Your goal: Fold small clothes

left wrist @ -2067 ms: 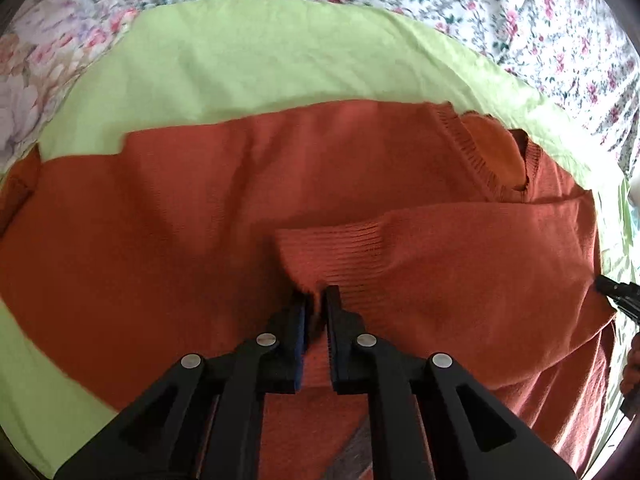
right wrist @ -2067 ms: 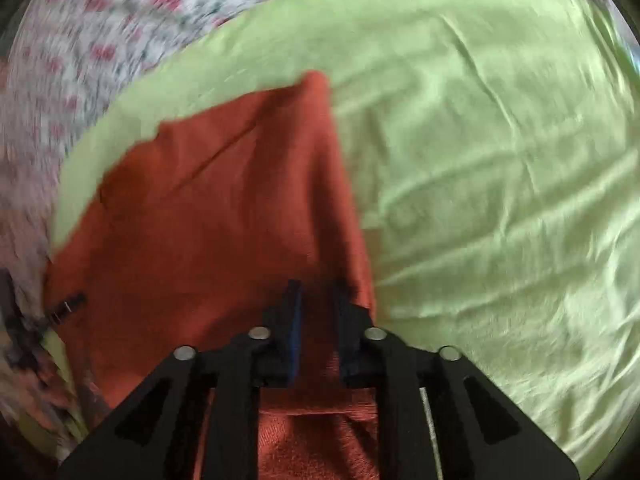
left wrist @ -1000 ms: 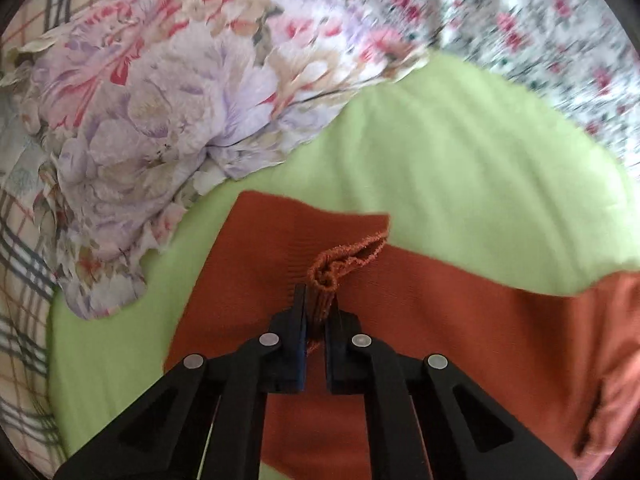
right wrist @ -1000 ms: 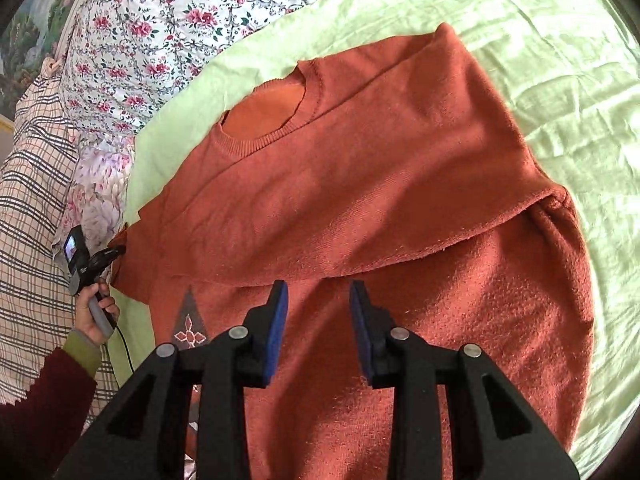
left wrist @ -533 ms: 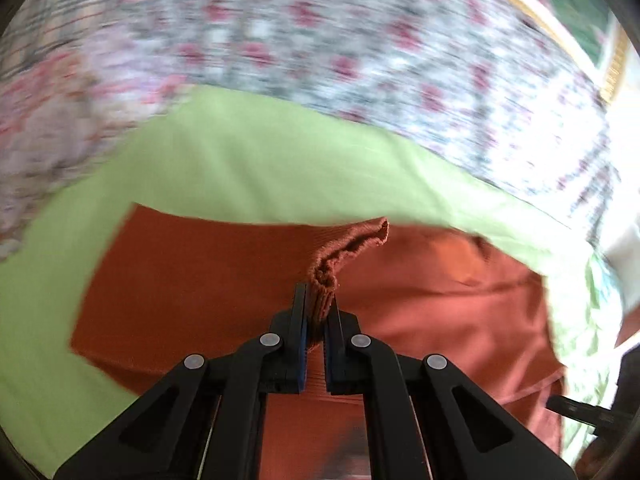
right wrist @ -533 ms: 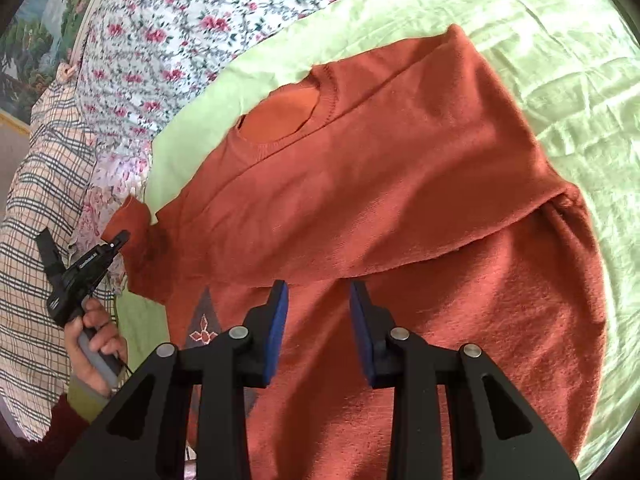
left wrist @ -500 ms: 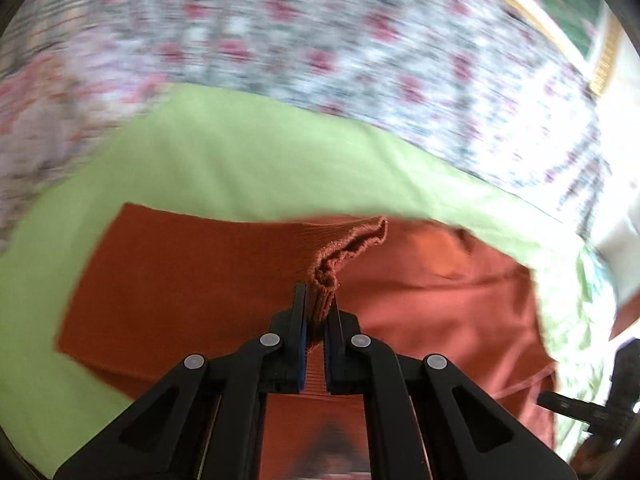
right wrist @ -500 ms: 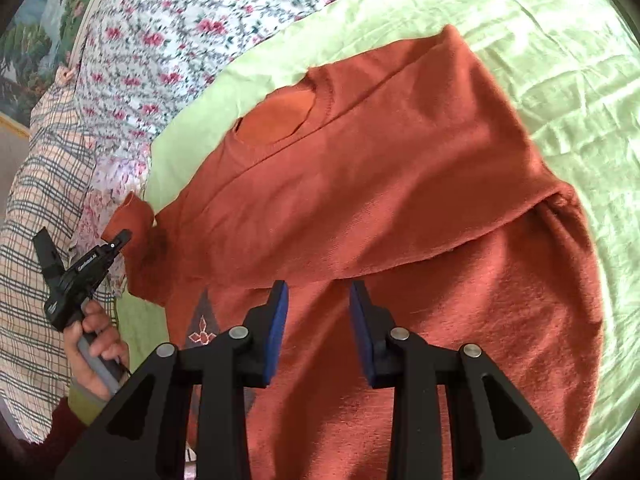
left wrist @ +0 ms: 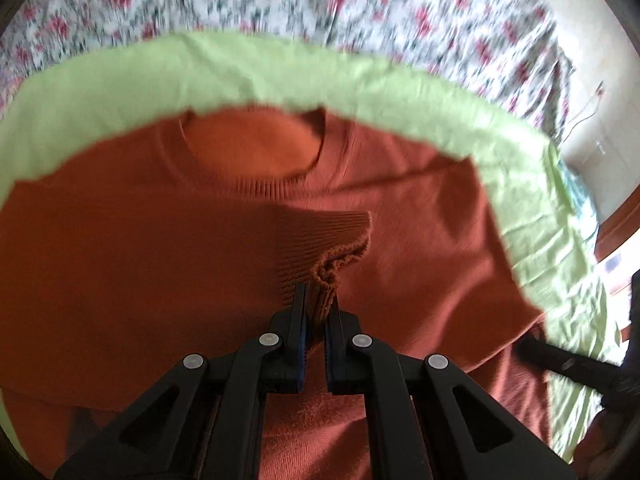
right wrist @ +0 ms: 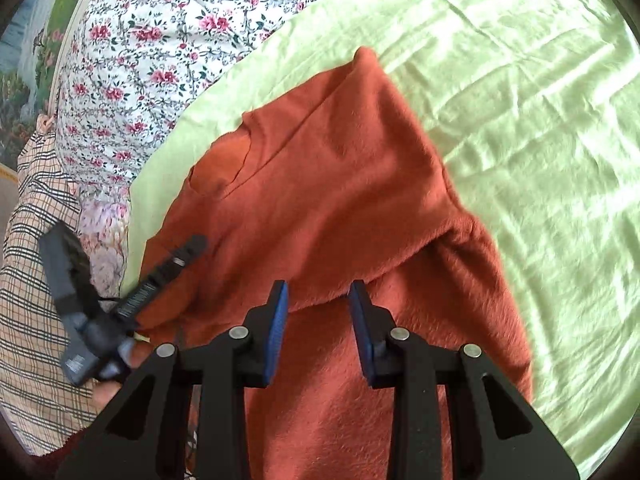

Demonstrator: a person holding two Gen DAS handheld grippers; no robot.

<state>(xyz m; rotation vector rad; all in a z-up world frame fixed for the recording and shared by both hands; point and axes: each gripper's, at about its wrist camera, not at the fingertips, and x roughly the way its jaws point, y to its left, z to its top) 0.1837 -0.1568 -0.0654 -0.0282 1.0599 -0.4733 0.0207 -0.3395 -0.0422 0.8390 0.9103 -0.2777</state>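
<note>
A rust-orange knit sweater [left wrist: 400, 216] lies on a light green sheet [left wrist: 120, 88], neckline [left wrist: 256, 148] at the far side. My left gripper [left wrist: 316, 300] is shut on the sweater's ribbed sleeve cuff [left wrist: 336, 252] and holds it over the chest. In the right wrist view the sweater [right wrist: 320, 200] has one sleeve folded across the body. My right gripper [right wrist: 318, 294] is open and empty, just above that folded sleeve's edge. The left gripper [right wrist: 188, 248] shows at the left of that view, over the sweater's side.
A floral bedcover [right wrist: 160, 40] borders the green sheet [right wrist: 540, 140] at the far side. A plaid cloth [right wrist: 36, 280] lies at the left. The right gripper's tip [left wrist: 560, 364] enters the left wrist view at the lower right.
My left gripper has carried the sleeve cuff inward from the sweater's outer side to over the chest below the neckline. My right gripper stays open over the folded sleeve, hardly moved.
</note>
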